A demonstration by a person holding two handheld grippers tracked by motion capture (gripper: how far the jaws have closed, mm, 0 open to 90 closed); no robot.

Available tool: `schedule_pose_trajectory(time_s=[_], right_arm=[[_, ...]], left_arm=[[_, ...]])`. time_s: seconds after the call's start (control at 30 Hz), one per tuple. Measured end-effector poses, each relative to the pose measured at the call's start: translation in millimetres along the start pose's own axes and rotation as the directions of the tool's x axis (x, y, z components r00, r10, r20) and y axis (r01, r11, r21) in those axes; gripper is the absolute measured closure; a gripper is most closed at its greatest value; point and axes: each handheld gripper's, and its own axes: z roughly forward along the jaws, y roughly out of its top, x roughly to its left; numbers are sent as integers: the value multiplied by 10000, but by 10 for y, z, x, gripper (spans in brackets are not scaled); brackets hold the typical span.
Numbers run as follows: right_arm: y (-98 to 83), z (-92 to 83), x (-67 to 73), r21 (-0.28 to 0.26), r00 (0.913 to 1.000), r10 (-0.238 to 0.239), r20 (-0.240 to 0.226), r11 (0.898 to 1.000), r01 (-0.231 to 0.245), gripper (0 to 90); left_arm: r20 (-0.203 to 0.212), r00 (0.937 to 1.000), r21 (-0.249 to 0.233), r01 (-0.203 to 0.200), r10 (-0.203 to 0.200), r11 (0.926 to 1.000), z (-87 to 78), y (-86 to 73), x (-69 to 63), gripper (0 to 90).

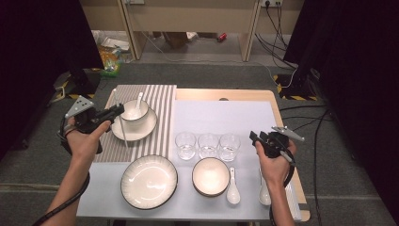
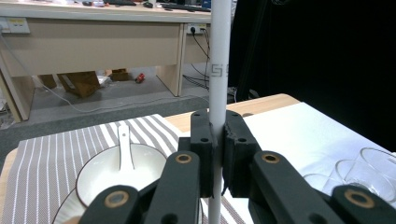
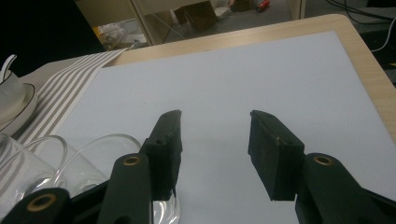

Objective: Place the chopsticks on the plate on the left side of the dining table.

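Bowl point(image 1: 134, 111) with spoon point(image 1: 138, 102) on plate just beyond left tongs point(image 1: 117, 109), which clamp an upright white chopstick point(image 2: 218, 84). Three glasses point(image 1: 207, 145) beside right tongs point(image 1: 254, 137), jaws apart, hovering over desk point(image 1: 226, 115).

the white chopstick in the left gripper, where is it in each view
High view: the white chopstick stands left of centre, a thin pale rod crossing the plate's rim, clamped by the left gripper.
Left gripper view: it runs straight up the middle, pinched between the shut jaws.
Right gripper view: I cannot find it there.
Shared landmark: the striped placemat.
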Motion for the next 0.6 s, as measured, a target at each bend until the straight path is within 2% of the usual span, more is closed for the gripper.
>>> schedule_pose_trajectory(time_s=[0.43, 0.6], right_arm=[[-3, -6, -10, -4, 10000, 12, 27, 10000, -12, 546], [-2, -4, -7, 2, 10000, 22, 13, 10000, -22, 546]], left_arm=[[-332, 9992, 230, 232, -225, 9995, -69, -119, 135, 834], [-453, 9988, 335, 198, -182, 9992, -91, -158, 168, 835]])
